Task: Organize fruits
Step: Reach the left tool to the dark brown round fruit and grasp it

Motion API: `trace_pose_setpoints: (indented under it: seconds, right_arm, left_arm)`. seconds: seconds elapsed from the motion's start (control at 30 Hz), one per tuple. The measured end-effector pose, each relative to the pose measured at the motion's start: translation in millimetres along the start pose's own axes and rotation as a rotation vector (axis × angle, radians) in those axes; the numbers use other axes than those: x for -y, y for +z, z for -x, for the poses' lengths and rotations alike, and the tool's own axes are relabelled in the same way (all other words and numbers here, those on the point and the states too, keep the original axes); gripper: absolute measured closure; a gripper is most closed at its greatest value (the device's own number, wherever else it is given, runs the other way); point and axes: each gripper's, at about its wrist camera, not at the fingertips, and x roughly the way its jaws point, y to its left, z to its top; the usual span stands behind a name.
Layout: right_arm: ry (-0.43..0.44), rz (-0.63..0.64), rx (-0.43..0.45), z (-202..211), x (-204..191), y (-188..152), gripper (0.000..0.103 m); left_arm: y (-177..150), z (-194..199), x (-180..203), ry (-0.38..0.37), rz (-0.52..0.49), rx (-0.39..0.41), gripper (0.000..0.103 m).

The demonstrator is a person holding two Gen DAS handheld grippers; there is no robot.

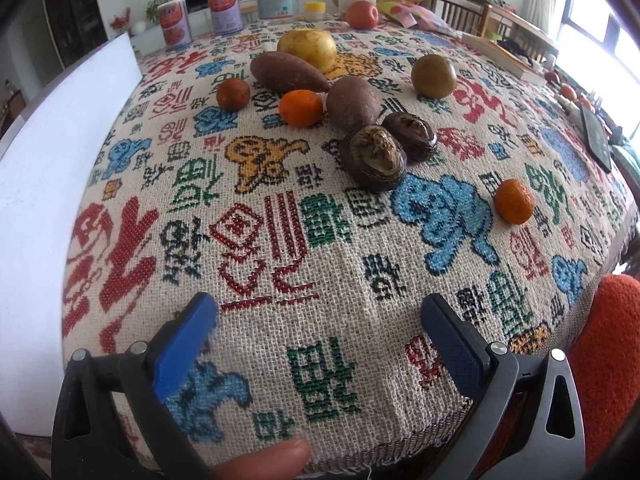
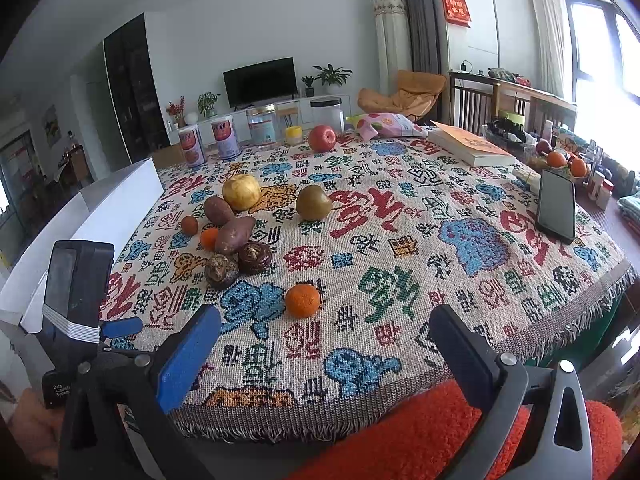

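Note:
Fruits and roots lie on a patterned tablecloth (image 1: 280, 360). In the left wrist view: a yellow apple (image 1: 307, 49), two sweet potatoes (image 1: 286, 72) (image 1: 354, 101), a brown-green pear (image 1: 433, 76), two dark water chestnuts (image 1: 374, 157) (image 1: 410, 135), three small oranges (image 1: 301, 107) (image 1: 233, 94) (image 1: 514, 201) and a red apple (image 1: 362, 15) far back. My left gripper (image 1: 319, 316) is open and empty near the table's front edge. My right gripper (image 2: 325, 330) is open and empty, just before the nearest orange (image 2: 303, 300). The left gripper's body (image 2: 76, 292) shows at the left.
A white box (image 1: 48, 200) stands at the table's left. Cans (image 2: 191, 146), jars (image 2: 262, 126), a snack bag (image 2: 386, 124), a book (image 2: 470, 144) and a phone (image 2: 556, 206) sit at the back and right. An orange fuzzy seat (image 2: 420, 436) is below the front edge.

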Motion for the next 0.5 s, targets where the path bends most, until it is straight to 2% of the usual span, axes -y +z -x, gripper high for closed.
trace_pose_setpoints:
  seconds: [0.5]
  right_arm:
    - [0.008,0.003,-0.011,-3.9,-0.7,-0.6,0.000]
  left_arm:
    - [-1.4,-0.6,0.2,0.008,0.008,0.001,0.000]
